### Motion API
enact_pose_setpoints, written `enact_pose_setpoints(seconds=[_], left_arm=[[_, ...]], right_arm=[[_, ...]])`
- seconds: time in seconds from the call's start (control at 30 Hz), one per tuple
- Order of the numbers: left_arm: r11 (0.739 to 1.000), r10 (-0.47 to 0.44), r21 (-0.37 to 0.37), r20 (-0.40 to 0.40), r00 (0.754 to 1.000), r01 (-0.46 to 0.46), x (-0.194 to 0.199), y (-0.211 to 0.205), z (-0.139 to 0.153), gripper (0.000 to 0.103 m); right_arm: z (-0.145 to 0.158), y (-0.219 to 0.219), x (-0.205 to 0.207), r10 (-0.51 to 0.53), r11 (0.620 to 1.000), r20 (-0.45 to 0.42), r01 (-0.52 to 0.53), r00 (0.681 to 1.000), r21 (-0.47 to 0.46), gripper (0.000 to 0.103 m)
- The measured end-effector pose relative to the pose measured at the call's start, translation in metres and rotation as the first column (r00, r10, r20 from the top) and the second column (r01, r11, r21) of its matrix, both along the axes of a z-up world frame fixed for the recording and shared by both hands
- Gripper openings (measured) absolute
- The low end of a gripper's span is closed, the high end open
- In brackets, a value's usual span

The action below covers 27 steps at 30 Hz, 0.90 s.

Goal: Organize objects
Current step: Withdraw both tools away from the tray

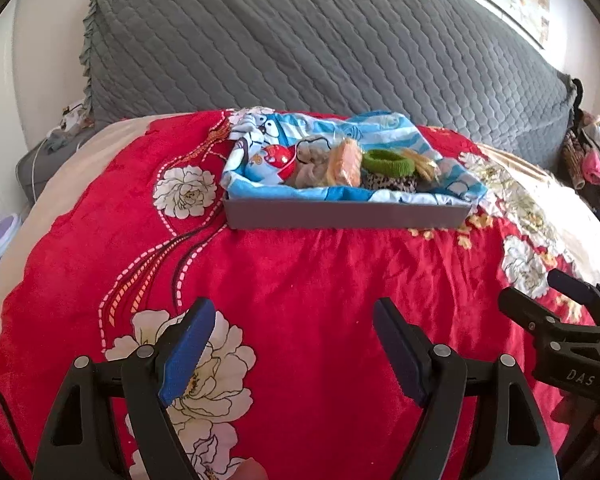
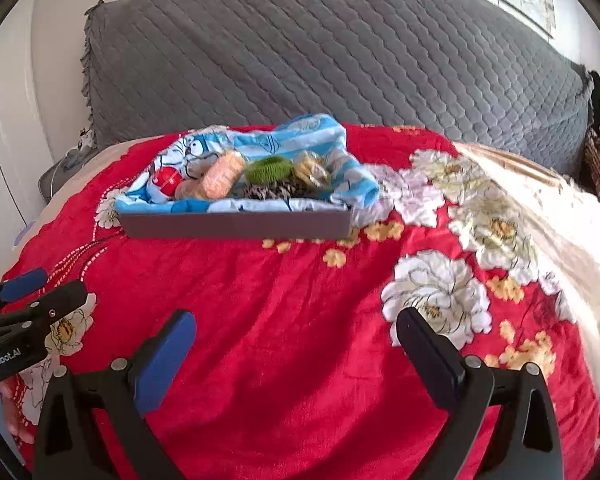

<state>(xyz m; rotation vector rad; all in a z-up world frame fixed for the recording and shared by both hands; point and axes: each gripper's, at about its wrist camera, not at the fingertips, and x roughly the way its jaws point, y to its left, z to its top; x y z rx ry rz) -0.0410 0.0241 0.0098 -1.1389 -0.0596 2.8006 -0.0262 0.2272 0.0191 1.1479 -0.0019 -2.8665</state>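
two black grippers w/ blue pads sit nearest, side by side: left gripper (image 1: pixel 290 344) and right gripper (image 2: pixel 296 354), both spread wide w/ nothing between the jaws, angled down over the red floral plush blanket (image 1: pixel 300 280). farther back, well apart from both, the shallow grey cardboard box (image 1: pixel 340 218) lies on the blanket, lined w/ blue cartoon cloth (image 1: pixel 252 164), prob to cushion the hair ties, incl. a green fuzzy scrunchie (image 1: pixel 388 162). behind it all, grey quilted headboard (image 1: pixel 300 40).
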Motion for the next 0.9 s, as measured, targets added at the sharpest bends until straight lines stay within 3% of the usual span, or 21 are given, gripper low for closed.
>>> enact_pose_setpoints(seconds=[0.9], left_arm=[[1.0, 0.002, -0.018, 0.037, 0.999, -0.001, -0.004, -0.004, -0.043, 0.082]], right_arm=[[-0.033, -0.014, 0.006, 0.039, 0.997, 0.016, -0.04, 0.999, 0.063, 0.101]])
